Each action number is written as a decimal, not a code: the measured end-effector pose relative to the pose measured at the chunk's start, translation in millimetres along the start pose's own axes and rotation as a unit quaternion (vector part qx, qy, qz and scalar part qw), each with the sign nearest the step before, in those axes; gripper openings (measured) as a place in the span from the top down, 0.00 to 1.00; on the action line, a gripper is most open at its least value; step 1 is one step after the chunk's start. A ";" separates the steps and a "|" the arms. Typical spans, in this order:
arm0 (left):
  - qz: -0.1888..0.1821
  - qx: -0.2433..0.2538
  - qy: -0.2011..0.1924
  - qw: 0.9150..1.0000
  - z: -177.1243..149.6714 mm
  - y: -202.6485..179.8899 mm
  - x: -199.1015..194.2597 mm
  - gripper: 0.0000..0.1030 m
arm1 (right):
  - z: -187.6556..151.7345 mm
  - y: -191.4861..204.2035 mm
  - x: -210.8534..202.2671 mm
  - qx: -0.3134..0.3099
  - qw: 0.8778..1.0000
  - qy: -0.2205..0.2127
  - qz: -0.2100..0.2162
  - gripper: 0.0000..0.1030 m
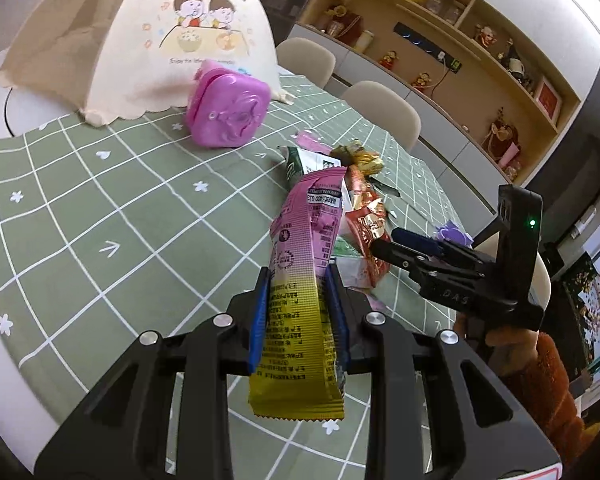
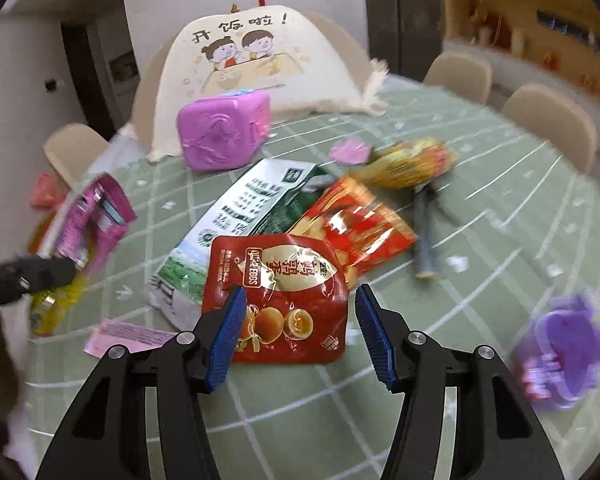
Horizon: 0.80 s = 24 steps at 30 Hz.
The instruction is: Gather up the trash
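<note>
My left gripper (image 1: 298, 312) is shut on a long pink and yellow wrapper (image 1: 304, 276) and holds it above the green checked tablecloth (image 1: 100, 208). The same wrapper (image 2: 88, 232) shows at the left of the right wrist view. My right gripper (image 2: 298, 332) is open, its jaws on either side of a red quail egg packet (image 2: 284, 300) that lies on the cloth. A white and green bag (image 2: 236, 220), a red and orange wrapper (image 2: 352, 224) and a gold wrapper (image 2: 412, 164) lie behind it. In the left wrist view my right gripper (image 1: 388, 240) reaches into the pile.
A pink plastic box (image 2: 224, 136) stands before a cream food cover (image 2: 260, 60) at the back. A purple flower-shaped box (image 2: 568, 348) sits at the right. A pink paper slip (image 2: 128, 336) lies at the left. Chairs (image 2: 552, 124) ring the round table.
</note>
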<state>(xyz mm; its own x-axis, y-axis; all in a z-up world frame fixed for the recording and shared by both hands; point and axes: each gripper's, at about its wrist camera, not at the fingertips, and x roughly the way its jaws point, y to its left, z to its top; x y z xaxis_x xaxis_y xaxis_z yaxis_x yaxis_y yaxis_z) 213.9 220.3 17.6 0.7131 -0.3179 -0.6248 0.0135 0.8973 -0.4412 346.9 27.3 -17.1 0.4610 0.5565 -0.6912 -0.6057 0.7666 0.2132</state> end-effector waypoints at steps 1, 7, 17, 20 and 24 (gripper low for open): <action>0.000 -0.004 0.001 1.000 0.4 1.8 0.7 0.76 | 0.1 1.2 1.7 0.004 1.000 0.005 0.020 0.48; -0.005 -0.003 0.003 1.000 0.8 -0.9 3.5 0.76 | -11.7 26.1 1.7 -0.053 0.998 0.032 -0.012 0.78; -0.012 0.006 0.009 1.000 -9.8 -16.3 1.4 0.76 | -39.9 22.9 -54.6 -0.032 0.999 0.007 -0.023 0.95; -0.019 0.015 0.013 1.000 -13.5 -24.9 0.2 0.76 | -57.4 14.8 -73.0 -0.013 0.999 0.012 -0.032 0.95; -0.029 0.032 0.021 0.999 -19.7 -39.9 1.1 0.76 | -85.5 6.5 -93.4 -0.006 0.999 0.022 -0.036 0.95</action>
<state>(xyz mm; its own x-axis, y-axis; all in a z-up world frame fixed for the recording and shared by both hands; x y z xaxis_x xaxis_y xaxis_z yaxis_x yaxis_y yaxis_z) 200.4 178.2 21.8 0.6801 -0.3810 -0.6263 0.0989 0.8942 -0.4366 244.5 -47.0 -10.2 0.4746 0.4845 -0.7348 -0.5796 0.8003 0.1534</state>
